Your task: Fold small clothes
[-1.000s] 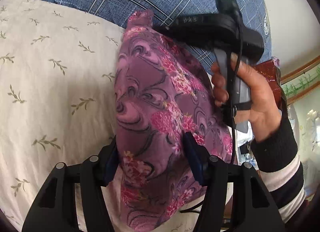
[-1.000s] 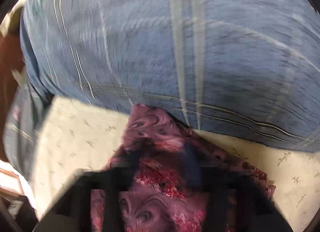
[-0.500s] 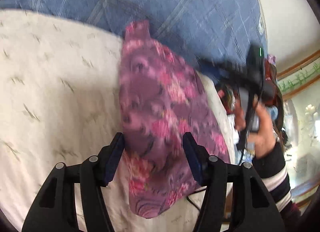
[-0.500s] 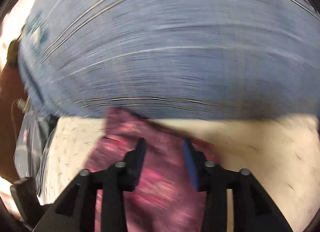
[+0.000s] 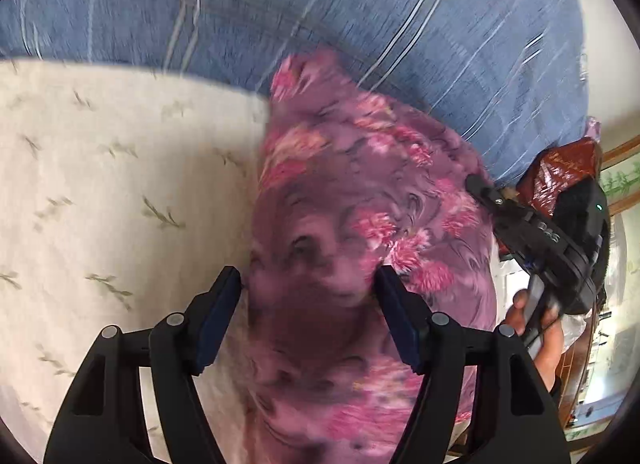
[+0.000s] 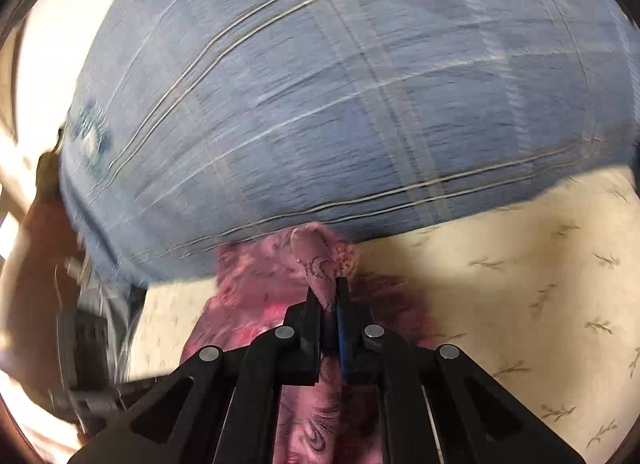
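Observation:
A small purple garment with pink flowers (image 5: pixel 352 223) lies folded on a cream sheet with a leaf print (image 5: pixel 120 191), its far end touching a blue plaid pillow (image 5: pixel 360 11). My left gripper (image 5: pixel 310 284) is open, its jaws wide apart over the near part of the garment. My right gripper (image 6: pixel 329 296) is shut on a pinched ridge of the garment (image 6: pixel 316 260) near the pillow edge. In the left wrist view the right gripper (image 5: pixel 532 232) sits at the garment's right edge, held by a hand.
The blue plaid pillow (image 6: pixel 340 95) fills the far side of both views. The cream sheet (image 6: pixel 520 284) spreads to the right in the right wrist view. A dark red bag (image 5: pixel 560 175) and room clutter lie beyond the bed's right edge.
My right gripper has closed on a fold of the garment; half a second ago its jaws stood apart above it. My left gripper stays open and has moved further along the garment.

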Available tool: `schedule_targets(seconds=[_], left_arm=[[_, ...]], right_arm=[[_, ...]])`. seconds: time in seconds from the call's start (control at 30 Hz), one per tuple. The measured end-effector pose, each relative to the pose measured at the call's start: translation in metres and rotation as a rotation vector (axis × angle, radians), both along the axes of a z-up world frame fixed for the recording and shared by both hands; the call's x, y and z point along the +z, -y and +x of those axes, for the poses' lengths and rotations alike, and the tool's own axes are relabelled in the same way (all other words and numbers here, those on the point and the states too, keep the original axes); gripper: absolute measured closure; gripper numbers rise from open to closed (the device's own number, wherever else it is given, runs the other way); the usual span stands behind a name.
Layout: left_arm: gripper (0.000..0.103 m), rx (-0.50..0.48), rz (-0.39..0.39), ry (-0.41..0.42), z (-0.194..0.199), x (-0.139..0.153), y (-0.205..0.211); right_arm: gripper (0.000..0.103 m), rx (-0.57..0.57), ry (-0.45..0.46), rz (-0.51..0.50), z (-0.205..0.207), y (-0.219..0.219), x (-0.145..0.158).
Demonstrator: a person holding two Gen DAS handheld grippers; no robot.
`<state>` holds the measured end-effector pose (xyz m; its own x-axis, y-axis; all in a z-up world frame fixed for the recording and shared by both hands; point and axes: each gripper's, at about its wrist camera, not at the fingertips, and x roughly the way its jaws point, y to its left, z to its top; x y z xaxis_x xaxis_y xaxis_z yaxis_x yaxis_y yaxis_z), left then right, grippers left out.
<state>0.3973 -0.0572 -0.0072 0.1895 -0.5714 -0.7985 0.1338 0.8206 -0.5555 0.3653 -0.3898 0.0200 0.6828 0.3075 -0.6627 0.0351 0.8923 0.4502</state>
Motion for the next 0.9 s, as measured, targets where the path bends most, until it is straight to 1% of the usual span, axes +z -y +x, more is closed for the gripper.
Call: schedule_targets(seconds=[0.03, 0.07, 0.1, 0.13, 0.2, 0.23, 0.27, 0.3, 0.33, 0.37, 0.4, 0.43, 0.47, 0.5, 0.53, 0.57, 0.6, 0.63, 0.67, 0.7, 0.73, 0.77, 0.8, 0.83, 0.87, 0.9], left_arm=[[0.034, 0.001, 0.010, 0.013, -0.001, 0.000, 0.002], [0.034, -0.011, 0.036, 0.028, -0.004, 0.005, 0.004], [0.034, -0.024, 0.064, 0.033, -0.007, 0.010, 0.005], [0.034, -0.031, 0.068, 0.046, -0.012, 0.017, 0.004], [0.034, -0.037, 0.050, 0.082, -0.024, 0.030, 0.001], [0.034, -0.041, 0.054, 0.100, -0.031, 0.036, 0.000], [0.033, -0.048, 0.055, 0.118, -0.039, 0.040, 0.001], [0.033, -0.055, 0.060, 0.140, -0.046, 0.041, 0.001], [0.033, -0.059, 0.078, 0.164, -0.056, 0.040, 0.002], [0.032, -0.062, 0.098, 0.180, -0.065, 0.036, 0.005], [0.032, -0.069, 0.123, 0.187, -0.071, 0.029, 0.009], [0.032, -0.079, 0.133, 0.179, -0.072, 0.021, 0.012], [0.031, -0.076, 0.126, 0.164, -0.075, 0.011, 0.012], [0.031, -0.060, 0.093, 0.155, -0.075, 0.004, 0.001], [0.031, -0.048, 0.064, 0.175, -0.077, 0.004, -0.005], [0.031, -0.054, 0.057, 0.158, -0.077, 0.005, -0.009], [0.031, -0.052, 0.040, 0.132, -0.077, 0.007, -0.014], [0.031, -0.045, 0.010, 0.114, -0.076, 0.011, -0.021], [0.031, -0.039, -0.009, 0.114, -0.076, 0.016, -0.027], [0.031, -0.028, -0.015, 0.124, -0.073, 0.025, -0.037], [0.030, -0.015, -0.008, 0.133, -0.068, 0.031, -0.039], [0.028, -0.015, -0.002, 0.130, -0.063, 0.035, -0.041], [0.025, -0.021, -0.004, 0.113, -0.056, 0.034, -0.041], [0.025, -0.022, -0.016, 0.089, -0.047, 0.032, -0.038], [0.025, -0.025, -0.034, 0.061, -0.039, 0.027, -0.035], [0.025, -0.035, -0.059, 0.029, -0.032, 0.020, -0.031]], right_arm=[[0.097, -0.017, -0.061, -0.035, 0.006, 0.004, -0.013], [0.096, -0.017, -0.139, -0.087, 0.013, 0.005, -0.027], [0.095, 0.001, -0.171, -0.104, 0.012, 0.002, -0.034], [0.086, -0.014, -0.126, -0.103, 0.002, 0.003, -0.028], [0.086, -0.041, -0.064, -0.053, -0.023, 0.008, -0.008], [0.086, 0.000, -0.005, 0.022, -0.042, 0.007, 0.003], [0.085, 0.041, 0.033, 0.077, -0.054, 0.011, 0.004], [0.085, 0.082, 0.067, 0.123, -0.069, 0.011, 0.009], [0.085, 0.132, 0.092, 0.147, -0.085, 0.006, 0.011], [0.086, 0.158, 0.098, 0.151, -0.094, 0.005, 0.010], [0.085, 0.173, 0.097, 0.142, -0.101, -0.006, 0.002], [0.088, 0.175, 0.075, 0.112, -0.108, -0.006, -0.009], [0.089, 0.167, 0.020, 0.062, -0.106, -0.015, -0.025], [0.091, 0.156, -0.027, 0.009, -0.110, -0.012, -0.039], [0.089, 0.155, 0.021, 0.014, -0.118, -0.005, -0.044], [0.086, 0.140, 0.032, 0.023, -0.125, 0.002, -0.041], [0.082, 0.127, 0.003, 0.041, -0.126, 0.005, -0.039], [0.079, 0.108, -0.006, 0.079, -0.132, 0.007, -0.034], [0.078, 0.089, 0.009, 0.114, -0.138, 0.017, -0.024], [0.070, 0.065, 0.029, 0.135, -0.139, 0.025, -0.015], [0.053, 0.030, 0.042, 0.155, -0.139, 0.032, -0.013], [0.047, -0.009, 0.043, 0.180, -0.137, 0.037, -0.015], [0.044, -0.037, 0.034, 0.205, -0.128, 0.031, -0.019], [0.044, -0.049, 0.012, 0.239, -0.125, 0.031, -0.026], [0.044, -0.045, -0.017, 0.279, -0.110, 0.024, -0.038], [0.044, -0.038, -0.037, 0.310, -0.108, 0.028, -0.047]])
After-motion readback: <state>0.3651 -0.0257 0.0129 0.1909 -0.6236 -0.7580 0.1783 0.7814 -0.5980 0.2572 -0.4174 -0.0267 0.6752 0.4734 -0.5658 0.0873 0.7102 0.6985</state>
